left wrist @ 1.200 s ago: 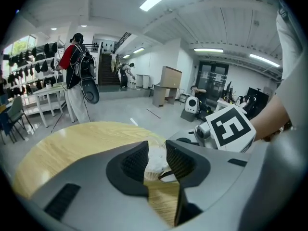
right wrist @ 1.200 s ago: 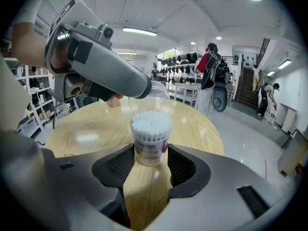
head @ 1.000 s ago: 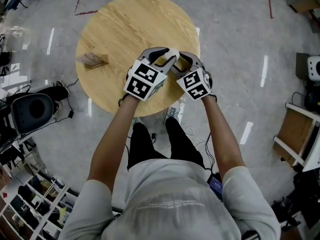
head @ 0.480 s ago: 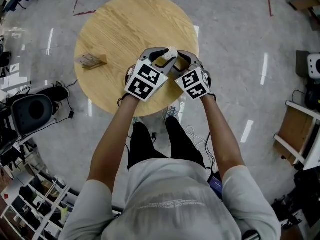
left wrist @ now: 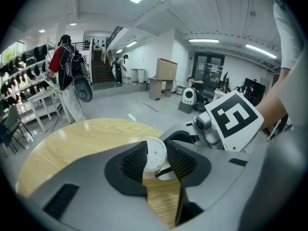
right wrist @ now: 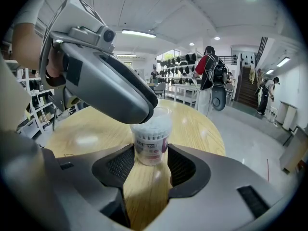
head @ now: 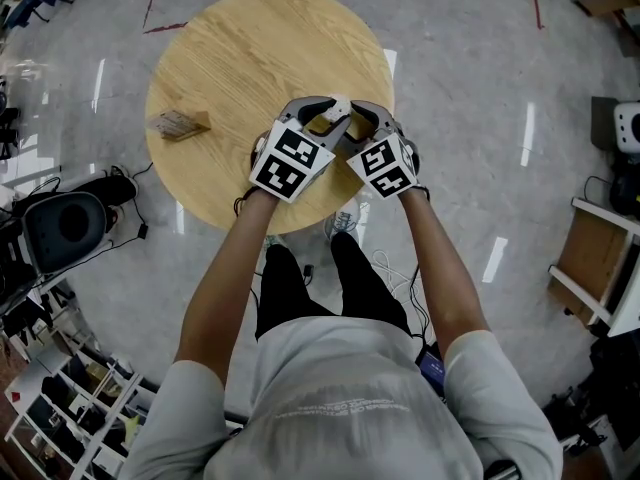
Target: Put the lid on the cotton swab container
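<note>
Person: light grey T-shirt (head: 350, 388), short sleeves (head: 190, 383), faint pale print across the chest, too small to read. Black trousers (head: 285, 288). Pale shoes (head: 345, 220), detail unclear. Small dark device (head: 432, 370) with a blue edge at the right hip. Thin white cable (head: 392, 268) loops beside the right leg.
</note>
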{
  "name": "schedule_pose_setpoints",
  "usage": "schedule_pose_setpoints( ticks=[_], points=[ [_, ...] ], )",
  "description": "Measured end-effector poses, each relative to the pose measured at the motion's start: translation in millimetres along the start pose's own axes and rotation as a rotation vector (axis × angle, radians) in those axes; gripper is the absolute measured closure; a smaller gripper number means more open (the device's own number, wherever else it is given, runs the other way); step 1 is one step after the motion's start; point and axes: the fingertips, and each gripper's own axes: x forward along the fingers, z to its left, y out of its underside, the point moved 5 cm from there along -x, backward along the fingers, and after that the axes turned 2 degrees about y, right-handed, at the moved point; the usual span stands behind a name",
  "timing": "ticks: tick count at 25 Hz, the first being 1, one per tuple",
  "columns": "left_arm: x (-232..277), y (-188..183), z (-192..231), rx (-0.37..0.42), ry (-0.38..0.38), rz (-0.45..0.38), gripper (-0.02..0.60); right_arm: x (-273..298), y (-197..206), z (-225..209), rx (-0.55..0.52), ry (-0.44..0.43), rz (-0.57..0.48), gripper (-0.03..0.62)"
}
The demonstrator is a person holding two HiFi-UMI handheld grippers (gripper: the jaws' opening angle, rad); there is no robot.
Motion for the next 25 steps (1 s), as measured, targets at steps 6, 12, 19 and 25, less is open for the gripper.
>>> schedule_pose_setpoints(
  ticks=[6, 12, 19, 25],
  points=[
    [1.6, 1.1, -0.4, -0.007, 0.0, -0.008, 0.437, -0.1, 0.5, -0.8, 0.001, -0.002, -0.001, 0.352],
    [1.3, 2.3, -0.6, -0.028, 0.0, -0.038, 0.446, -2.0, 0.7, -0.6, -0.006, -0.004, 0.007, 0.353],
    [3.2, 2.6, 0.5, -0.034, -0.028, -0.063, 0.451, -0.4, 1.6, -1.4, -0.007, -0.005, 0.018, 0.352],
    [1.9, 5.4, 5.6, -0.049, -0.016, -0.078, 0.453, -10.9, 6.7, 0.2, -0.005, 0.017, 0.094, 0.352]
  ],
)
